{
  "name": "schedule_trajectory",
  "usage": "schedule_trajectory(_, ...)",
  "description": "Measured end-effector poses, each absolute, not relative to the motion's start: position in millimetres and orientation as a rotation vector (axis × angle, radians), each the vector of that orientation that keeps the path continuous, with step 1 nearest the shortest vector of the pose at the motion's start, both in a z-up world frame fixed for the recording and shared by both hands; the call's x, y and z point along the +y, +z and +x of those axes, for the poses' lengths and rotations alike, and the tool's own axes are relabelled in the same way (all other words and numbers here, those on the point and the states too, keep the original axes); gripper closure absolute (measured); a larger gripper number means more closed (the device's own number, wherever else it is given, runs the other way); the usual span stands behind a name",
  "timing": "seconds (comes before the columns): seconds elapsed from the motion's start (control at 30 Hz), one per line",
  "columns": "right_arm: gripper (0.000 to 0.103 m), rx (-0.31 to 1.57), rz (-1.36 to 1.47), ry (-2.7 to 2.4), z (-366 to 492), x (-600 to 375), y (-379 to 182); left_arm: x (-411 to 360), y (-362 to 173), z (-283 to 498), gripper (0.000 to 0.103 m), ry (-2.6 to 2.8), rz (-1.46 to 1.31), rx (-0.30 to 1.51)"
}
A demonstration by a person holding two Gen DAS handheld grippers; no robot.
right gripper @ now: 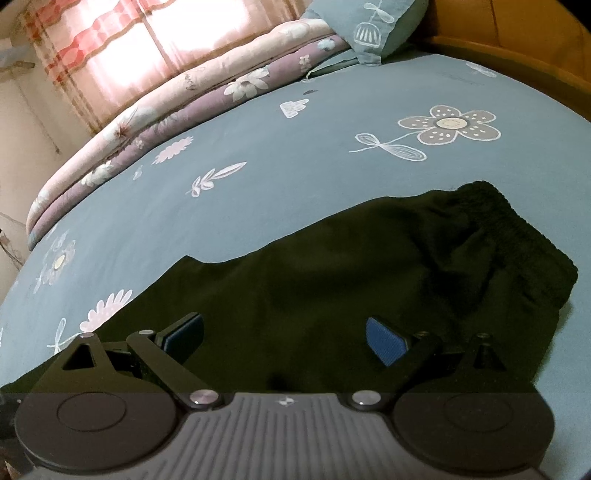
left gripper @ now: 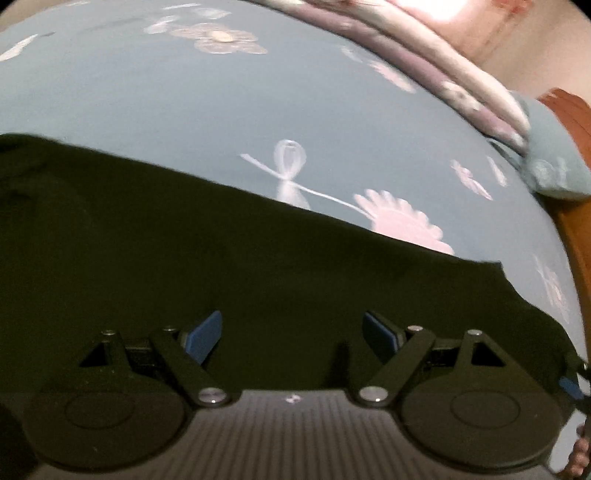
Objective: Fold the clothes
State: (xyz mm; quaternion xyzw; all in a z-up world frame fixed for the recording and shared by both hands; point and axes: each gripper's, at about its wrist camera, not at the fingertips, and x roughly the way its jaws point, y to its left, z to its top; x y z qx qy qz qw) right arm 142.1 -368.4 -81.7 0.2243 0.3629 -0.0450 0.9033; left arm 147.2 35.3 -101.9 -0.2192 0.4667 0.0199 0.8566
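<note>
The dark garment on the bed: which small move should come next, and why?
Probably lower the right gripper and close it on the dark garment. Both it and the left gripper are open and hold nothing, and the garment lies spread flat on the sheet.

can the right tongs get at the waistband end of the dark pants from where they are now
Probably yes: the right tongs stand open over the dark pants, and the ribbed waistband lies uncovered on the bedsheet with nothing between.

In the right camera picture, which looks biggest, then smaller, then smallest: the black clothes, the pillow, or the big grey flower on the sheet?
1. Black clothes, by far.
2. Grey flower.
3. Pillow, partly cut off and farther away, so its true rank against the flower is unsure.
</note>
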Motion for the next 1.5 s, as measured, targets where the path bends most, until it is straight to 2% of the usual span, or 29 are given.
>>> schedule_trajectory(0.17, 0.006, 0.760, 0.447, -0.088, 145.9, -362.9, -83.0, 5.2, -97.6, 132.5, 0.019, -0.084, -0.420, 1.008)
schedule_trajectory(0.37, 0.006, 0.780, 0.396, -0.069, 149.3, -350.0, -86.0, -69.3, -98.7, 110.3, 0.019, -0.223, -0.104, 0.991)
schedule_trajectory(0.53, 0.006, 0.791, 0.328, -0.060, 149.2, -339.3, -86.6, -98.9, -109.3, 98.3, 0.019, -0.179, 0.144, 0.980)
schedule_trajectory(0.83, 0.006, 0.777, 0.323, -0.053, 147.8, -339.4, -84.4, -83.8, -112.7, 97.0, 0.017, -0.167, 0.048, 1.041)
schedule_trajectory(1.07, 0.006, 0.769, 0.252, -0.068, 151.4, -326.8, -89.1, -74.5, -99.1, 117.3, 0.017, -0.218, -0.018, 0.987)
schedule_trajectory(1.17, 0.006, 0.773, 0.250, -0.091, 153.3, -325.5, -92.7, -38.3, -90.4, 137.8, 0.017, -0.181, -0.091, 0.954)
schedule_trajectory(1.3, 0.006, 0.783, 0.258, -0.117, 155.7, -326.5, -95.1, 50.2, -84.1, 162.7, 0.017, -0.055, -0.275, 0.945)
schedule_trajectory(1.5, 0.006, 0.787, 0.240, -0.096, 159.1, -319.5, -93.5, 182.8, -119.4, 171.5, 0.016, 0.074, -0.652, 1.008)
